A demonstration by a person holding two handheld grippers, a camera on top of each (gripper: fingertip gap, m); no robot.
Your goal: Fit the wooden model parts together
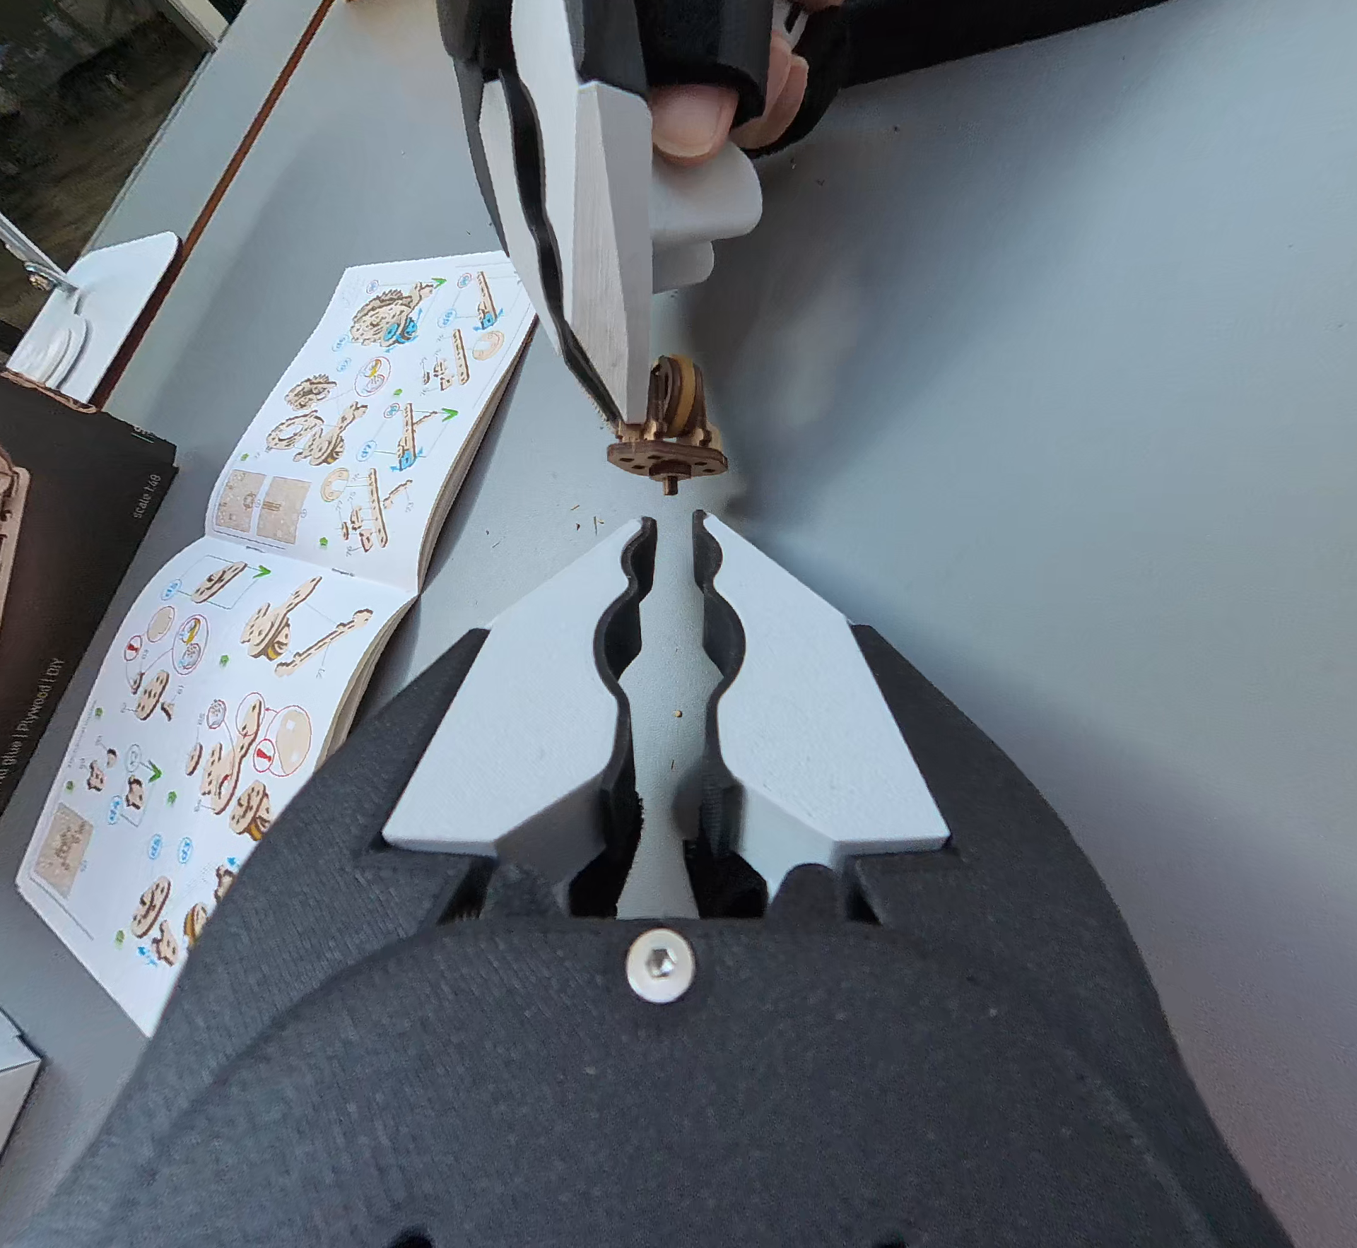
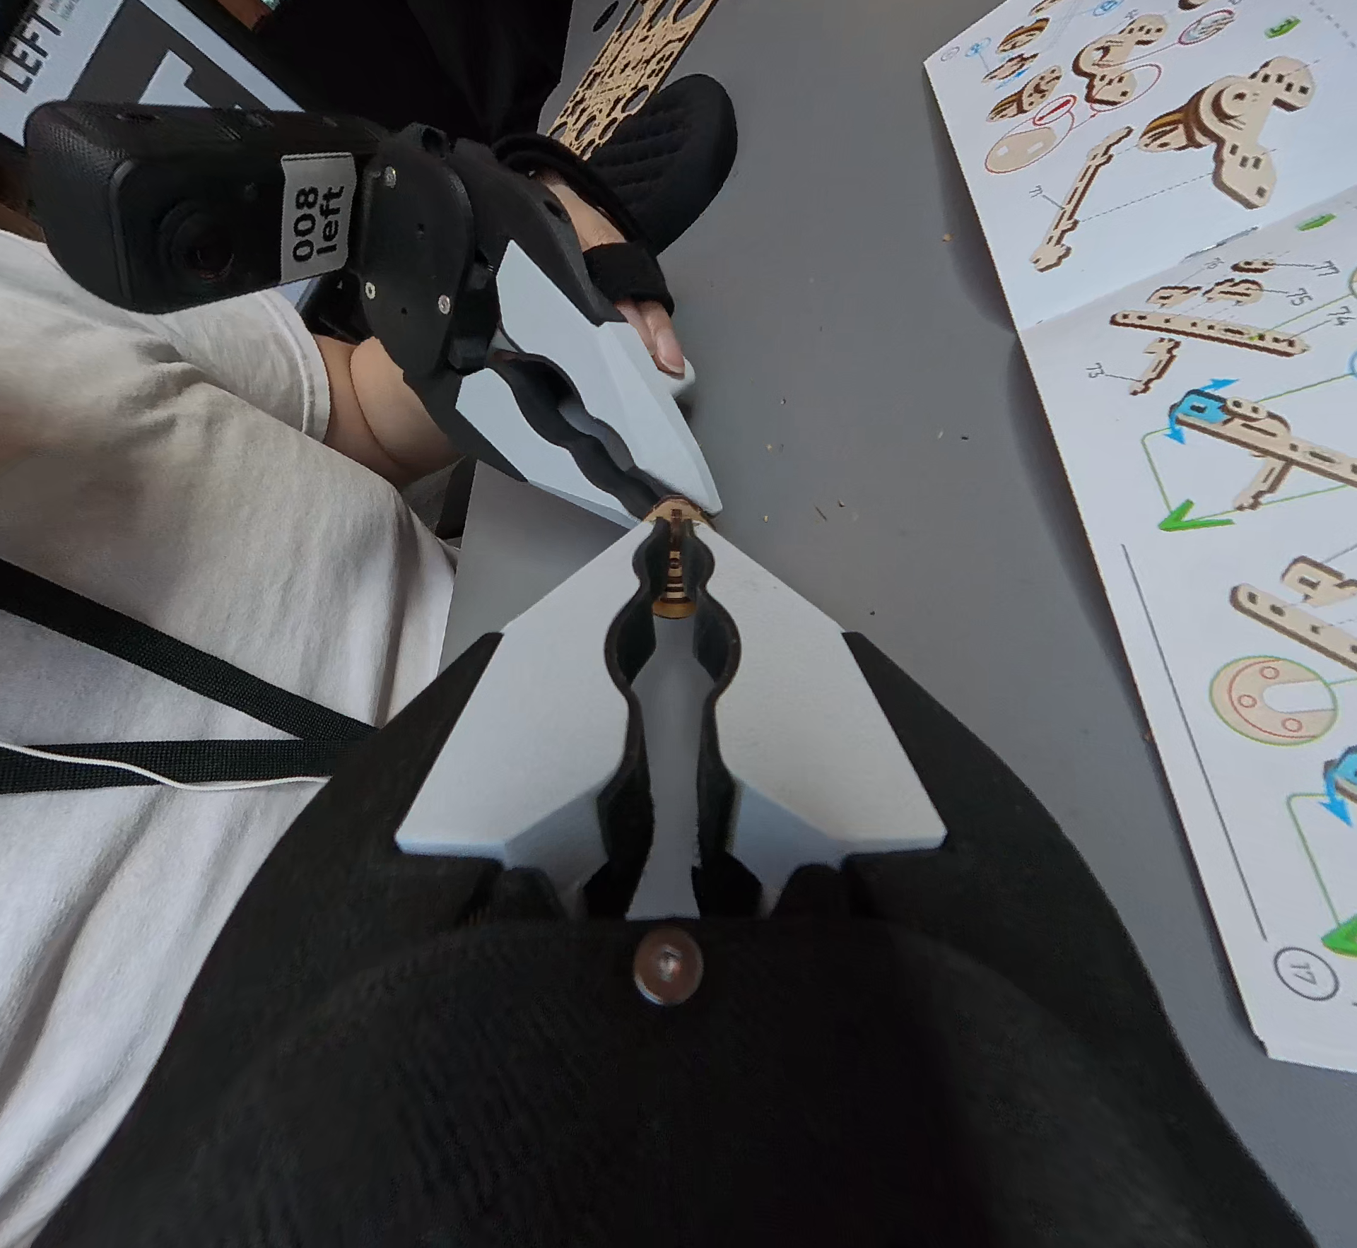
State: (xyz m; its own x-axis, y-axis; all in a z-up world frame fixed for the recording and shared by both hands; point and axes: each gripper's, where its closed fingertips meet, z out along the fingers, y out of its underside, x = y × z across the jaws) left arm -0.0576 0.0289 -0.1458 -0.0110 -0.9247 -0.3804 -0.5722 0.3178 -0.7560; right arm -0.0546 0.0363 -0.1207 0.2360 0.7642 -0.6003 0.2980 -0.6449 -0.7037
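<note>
While the right gripper [image 2: 672, 537] pinches a partly built wooden wheel subassembly [image 1: 667, 431], the left gripper [image 1: 674, 522], slightly spread and empty, has joined nothing yet.

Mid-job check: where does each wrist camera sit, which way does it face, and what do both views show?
Left wrist view: sits behind the left gripper, facing along the open fingers over the grey table to the wooden part held by the right gripper; a hand shows.
Right wrist view: sits behind the right gripper, shut on the wooden part, facing the left gripper; a white sleeve shows.
Shared: both grippers, the wooden part, the manual, the table.
</note>
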